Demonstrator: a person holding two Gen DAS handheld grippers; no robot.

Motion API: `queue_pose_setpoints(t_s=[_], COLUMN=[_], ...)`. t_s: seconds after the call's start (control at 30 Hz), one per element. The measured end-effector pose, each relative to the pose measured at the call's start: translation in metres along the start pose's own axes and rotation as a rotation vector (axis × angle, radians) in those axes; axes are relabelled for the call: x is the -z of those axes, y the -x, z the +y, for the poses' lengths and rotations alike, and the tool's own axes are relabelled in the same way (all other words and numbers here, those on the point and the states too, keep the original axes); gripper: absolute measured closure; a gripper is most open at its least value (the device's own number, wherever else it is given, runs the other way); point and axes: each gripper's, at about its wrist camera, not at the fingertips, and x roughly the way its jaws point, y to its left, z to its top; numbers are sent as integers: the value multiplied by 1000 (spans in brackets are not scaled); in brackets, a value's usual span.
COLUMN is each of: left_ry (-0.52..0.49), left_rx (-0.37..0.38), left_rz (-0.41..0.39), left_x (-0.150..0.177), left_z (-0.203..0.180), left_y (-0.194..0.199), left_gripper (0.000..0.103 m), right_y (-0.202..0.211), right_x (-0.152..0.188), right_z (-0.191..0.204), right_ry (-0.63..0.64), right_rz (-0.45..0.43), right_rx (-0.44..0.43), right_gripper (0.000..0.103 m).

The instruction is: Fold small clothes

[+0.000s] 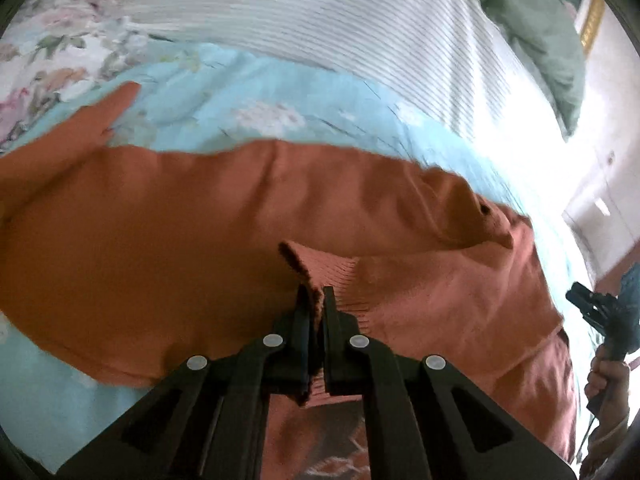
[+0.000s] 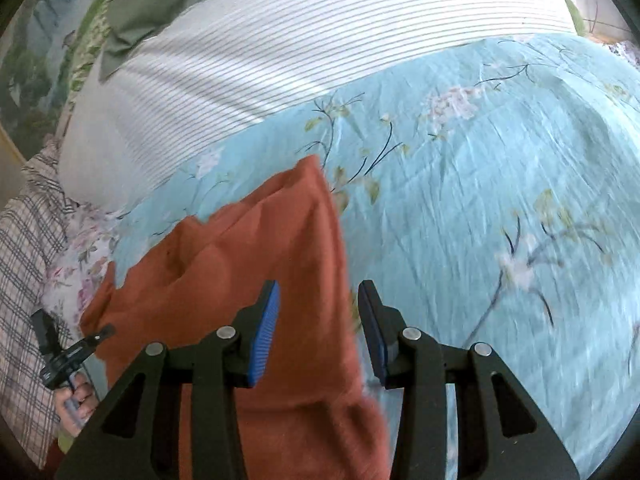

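Right wrist: blue floral bedspread (image 2: 460, 208), striped pillow (image 2: 300, 52).

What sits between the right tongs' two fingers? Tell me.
In the right wrist view, the right tongs stand open with the rust-orange garment's right edge and some blue floral bedspread showing between them; nothing is gripped.

Taking the rust-orange garment (image 2: 256, 280) as the mark: to its right the blue floral bedsheet (image 2: 480, 200) lies bare and flat, wide enough for a gripper to pass. Beyond its far edge a strip of sheet stays open, then the white striped pillow (image 2: 320, 48) bulks up as a barrier, with a green pillow (image 1: 540, 40) behind. To its left, a person's plaid sleeve (image 2: 24, 260) crowds the edge.
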Motion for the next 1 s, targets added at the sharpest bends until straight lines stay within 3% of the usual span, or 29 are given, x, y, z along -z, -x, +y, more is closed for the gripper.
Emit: queue_pose_setpoints(t_s=[0.1, 0.23, 0.33, 0.37, 0.4, 0.57, 0.67, 0.77, 0.9, 1.0], left_ry=[36, 11, 25, 31, 37, 36, 11, -36, -12, -26], left_rx=[3, -29, -36, -37, -39, -64, -37, -56, -64, -76], left_rz=[-26, -29, -13, -6, -2, 19, 7, 3, 22, 35], left_x=[-6, -4, -1, 0, 1, 4, 1, -1, 0, 3], left_z=[7, 2, 7, 7, 9, 8, -6, -21, -13, -11], left_y=[3, 2, -1, -3, -3, -10, -8, -13, -22, -27], left_gripper=[100, 100, 100, 100, 100, 100, 100, 100, 100, 99], right_y=[-22, -51, -58, -59, -57, -14, -12, -25, -31, -8], right_x=[-8, -11, -10, -10, -10, -15, -12, -6, -2, 0], right_z=[-1, 0, -1, 0, -1, -8, -5, -7, -7, 13], right_ry=[4, 20, 17, 14, -1, -3, 49, 50, 43, 76], right_rz=[43, 118, 119, 122, 128, 18, 18, 47, 58, -30], right_rx=[0, 4, -25, -30, -54, -68, 11, 60, 129, 202], right_gripper=[61, 60, 62, 82, 93, 94, 94, 94, 91, 90])
